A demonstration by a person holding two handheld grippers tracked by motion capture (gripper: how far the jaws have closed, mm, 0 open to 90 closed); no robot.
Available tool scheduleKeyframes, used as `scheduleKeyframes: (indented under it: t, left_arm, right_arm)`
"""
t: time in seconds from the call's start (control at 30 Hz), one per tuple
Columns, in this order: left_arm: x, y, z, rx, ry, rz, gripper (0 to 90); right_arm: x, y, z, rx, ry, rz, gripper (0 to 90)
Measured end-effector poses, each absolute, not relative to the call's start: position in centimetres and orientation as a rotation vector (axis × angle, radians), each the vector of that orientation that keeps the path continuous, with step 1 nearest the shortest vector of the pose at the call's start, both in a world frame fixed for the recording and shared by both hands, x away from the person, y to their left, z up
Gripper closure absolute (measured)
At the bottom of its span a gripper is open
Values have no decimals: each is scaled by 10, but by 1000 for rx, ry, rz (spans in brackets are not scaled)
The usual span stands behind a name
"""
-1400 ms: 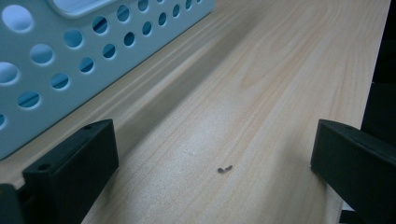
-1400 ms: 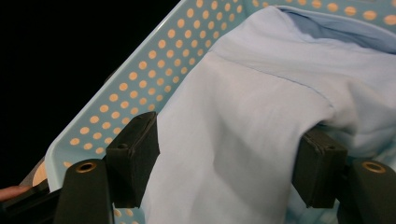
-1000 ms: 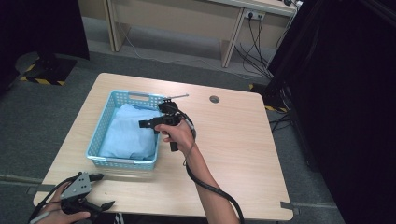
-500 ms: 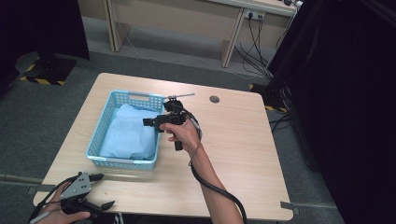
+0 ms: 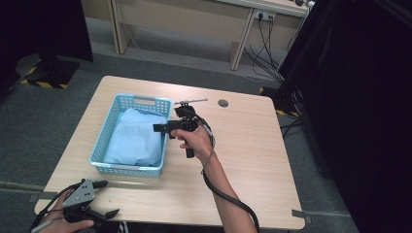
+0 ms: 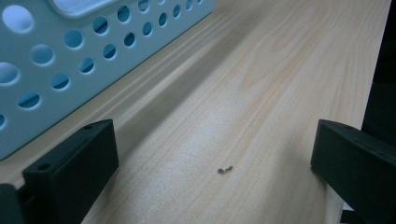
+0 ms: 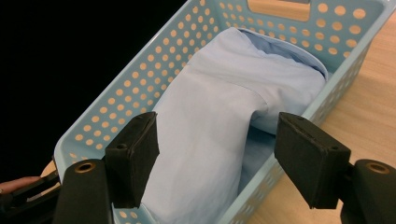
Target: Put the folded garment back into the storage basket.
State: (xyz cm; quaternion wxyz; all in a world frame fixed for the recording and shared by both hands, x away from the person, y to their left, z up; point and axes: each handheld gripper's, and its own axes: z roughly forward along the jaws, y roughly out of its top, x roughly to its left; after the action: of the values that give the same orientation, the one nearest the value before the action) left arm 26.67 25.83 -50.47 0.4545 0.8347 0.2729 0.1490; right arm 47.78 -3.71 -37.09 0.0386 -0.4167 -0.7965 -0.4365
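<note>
A light blue perforated basket point(image 5: 110, 141) stands on the left half of the wooden table point(image 5: 252, 160), with a folded pale blue cloth point(image 5: 135, 138) lying in it. My right gripper point(image 5: 157, 128) hovers at the basket's right rim, pointing left over the cloth. In the right gripper view the gripper point(image 7: 217, 154) is open above the cloth point(image 7: 210, 107) and basket point(image 7: 154, 70), with nothing between its pads. My left gripper point(image 5: 109, 199) rests at the table's near left corner. It point(image 6: 212, 154) is open over bare wood, and the basket wall point(image 6: 56, 60) is to its left.
A thin grey metal bar point(image 5: 191, 101) lies just behind the right hand. A round cable grommet point(image 5: 223, 103) sits at the table's far edge. A tiny dark speck point(image 6: 225, 170) lies on the wood between the left jaws. A black curtain hangs to the right.
My right hand has drifted slightly to the right, still at the basket's rim. The left gripper has stayed where it was.
</note>
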Motion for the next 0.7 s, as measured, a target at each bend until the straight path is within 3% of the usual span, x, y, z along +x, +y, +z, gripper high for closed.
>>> scheduleKeyframes:
  t: [0.7]
  left_arm:
    - [266, 257, -505, 2055, 672, 332, 1]
  right_arm:
    - [473, -56, -373, -1335, -2441, -1336, 162]
